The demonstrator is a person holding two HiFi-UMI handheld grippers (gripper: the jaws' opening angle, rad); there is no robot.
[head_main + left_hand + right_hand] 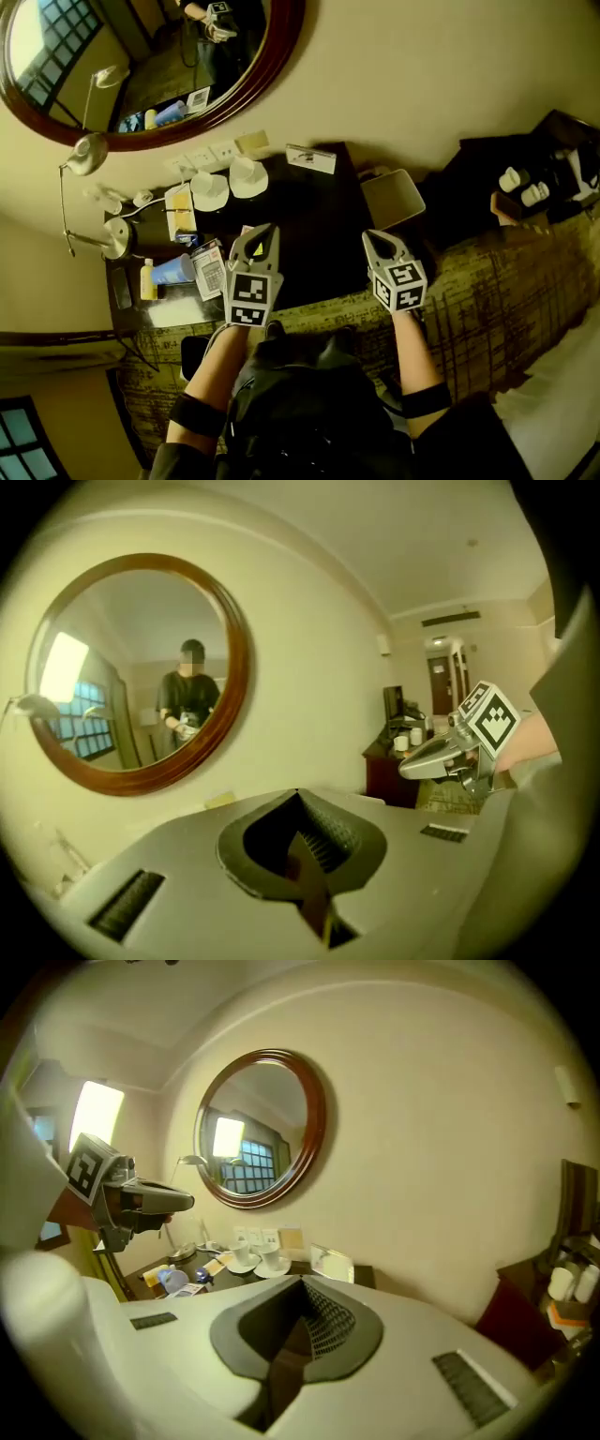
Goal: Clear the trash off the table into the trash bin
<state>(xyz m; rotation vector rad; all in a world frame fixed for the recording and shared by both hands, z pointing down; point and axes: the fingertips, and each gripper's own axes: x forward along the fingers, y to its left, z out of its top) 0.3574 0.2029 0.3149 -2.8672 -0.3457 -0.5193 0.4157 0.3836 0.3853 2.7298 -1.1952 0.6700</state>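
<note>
With the left hand-held gripper [261,240] and right hand-held gripper [381,242] both closed and empty over the bench [314,225], an unopened reach could have shoved the blue bottle [172,271] and papers [210,270] at its left end into the cups [209,190], away from the trash bin [394,199] on the right

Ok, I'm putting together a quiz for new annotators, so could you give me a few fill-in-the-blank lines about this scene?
1. The left gripper and the right gripper both have their jaws ____, with nothing between them.
2. On the dark table stand ____ white cups.
3. In the head view, the trash bin stands at the table's ____ end.

Missing words: shut; two; right.
</note>
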